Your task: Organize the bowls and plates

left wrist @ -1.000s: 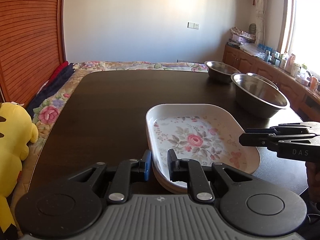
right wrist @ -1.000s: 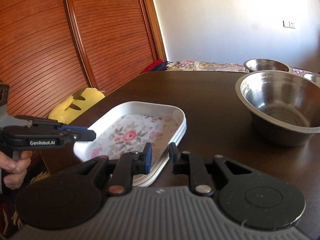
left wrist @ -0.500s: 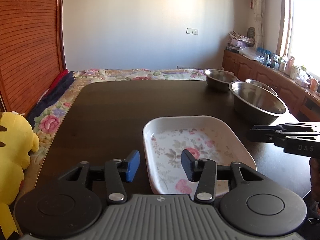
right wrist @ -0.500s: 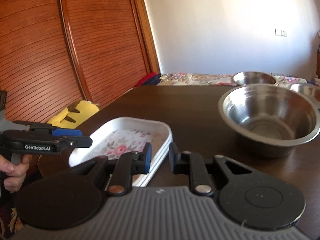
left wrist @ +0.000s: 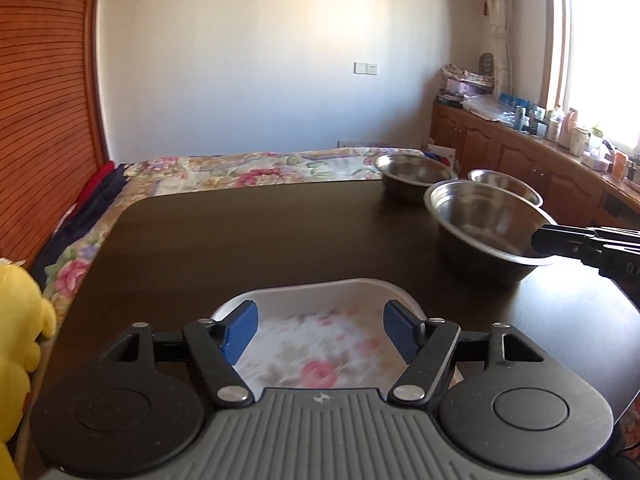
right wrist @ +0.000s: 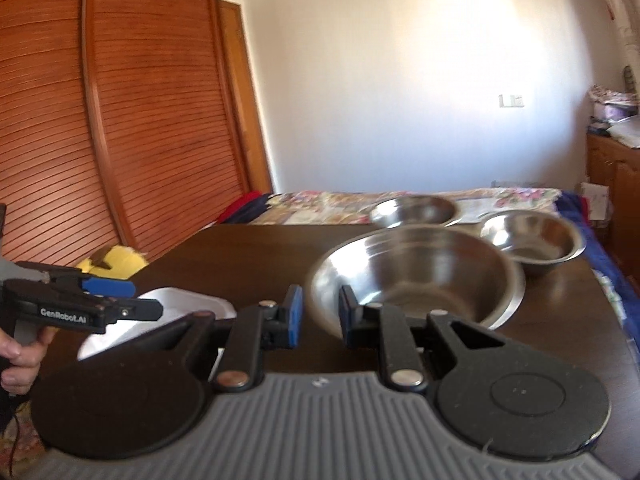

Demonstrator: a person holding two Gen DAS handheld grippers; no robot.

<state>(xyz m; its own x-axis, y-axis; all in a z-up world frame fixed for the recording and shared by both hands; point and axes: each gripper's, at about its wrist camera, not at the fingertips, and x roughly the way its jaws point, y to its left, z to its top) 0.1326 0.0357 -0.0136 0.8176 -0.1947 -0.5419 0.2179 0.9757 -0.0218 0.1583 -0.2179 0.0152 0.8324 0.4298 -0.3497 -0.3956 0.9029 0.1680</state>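
Window [left wrist: 600, 64] glare at right; motion blur; fisheye-bent edges.

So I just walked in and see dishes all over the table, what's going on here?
A person holds a gripper in each hand, sorting dishes on the dark wooden table. The left gripper hangs open above the white floral rectangular plate. The right gripper, jaws slightly apart, is at the near rim of the large steel bowl. Two smaller steel bowls sit behind.
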